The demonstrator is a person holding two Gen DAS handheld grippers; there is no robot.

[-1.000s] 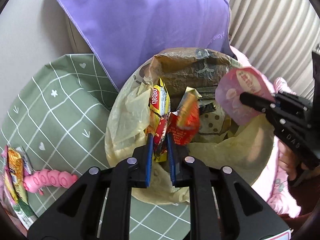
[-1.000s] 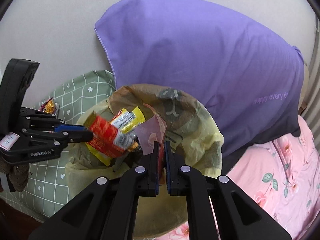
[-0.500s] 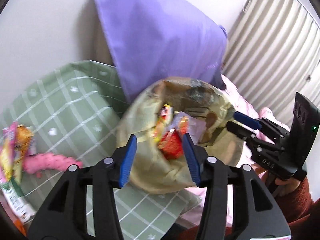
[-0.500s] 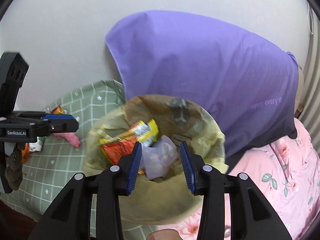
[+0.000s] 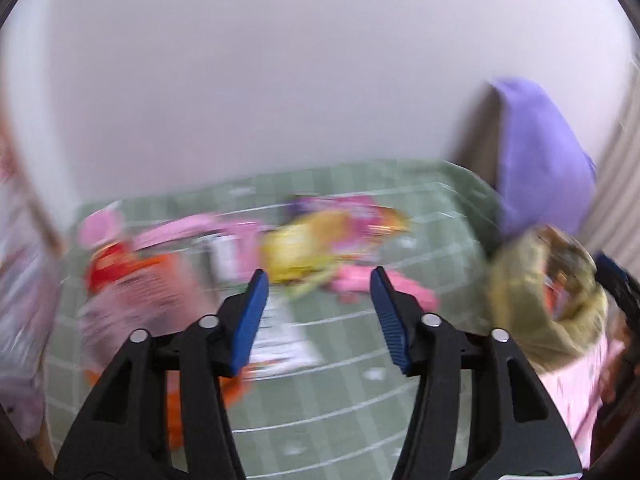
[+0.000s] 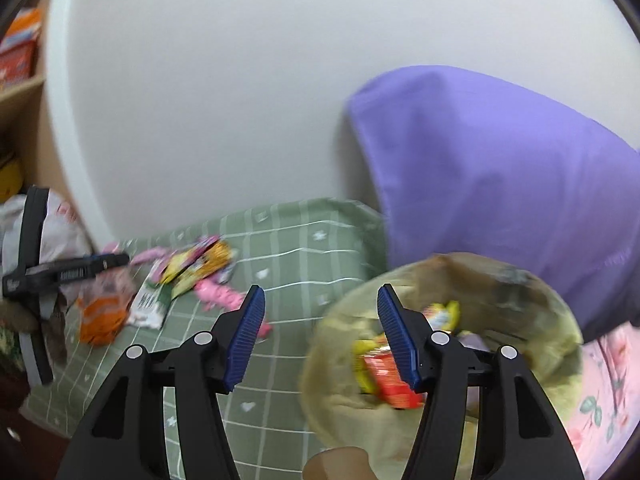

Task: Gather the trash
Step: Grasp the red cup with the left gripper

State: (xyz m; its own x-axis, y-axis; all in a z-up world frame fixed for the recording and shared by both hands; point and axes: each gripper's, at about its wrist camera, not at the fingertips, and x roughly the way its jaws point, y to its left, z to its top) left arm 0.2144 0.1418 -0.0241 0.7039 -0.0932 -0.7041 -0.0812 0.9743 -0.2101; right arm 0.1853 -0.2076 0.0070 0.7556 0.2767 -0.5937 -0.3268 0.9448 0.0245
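The white wall (image 6: 224, 92) fills the upper half of both views, with a purple pillow (image 6: 500, 168) leaning against it on the right. Below lies a green checked bedspread (image 6: 288, 248), and beside it, at the lower right, pink flowered bedding (image 6: 612, 392).

The trash bag (image 6: 448, 412) — yellowish, its mouth gaping — sits in front of the pillow on the right side of the bed. Inside it lie a red wrapper (image 6: 390, 376) and a yellow wrapper (image 6: 444, 314). In the left wrist view, which is badly blurred, the bag shows at the right edge.

Farther left on the bedspread lies a loose heap of wrappers (image 6: 192, 268): yellow and pink packets, a white-and-green one, an orange packet (image 6: 100, 316) nearest the bed's left edge, and a pink toy (image 6: 220, 294) just beside the heap.

The right tongs (image 6: 318, 332) point down at a slant at the border between bedspread and bag, the right pad over the bag's mouth. Their jaws have just been opening and now stand wide, with nothing between them.

The left tongs (image 5: 318, 314) point down at a slant toward the heap — their jaws have also just been opening, released and empty. From the right wrist view they show at the far left, level with the heap.
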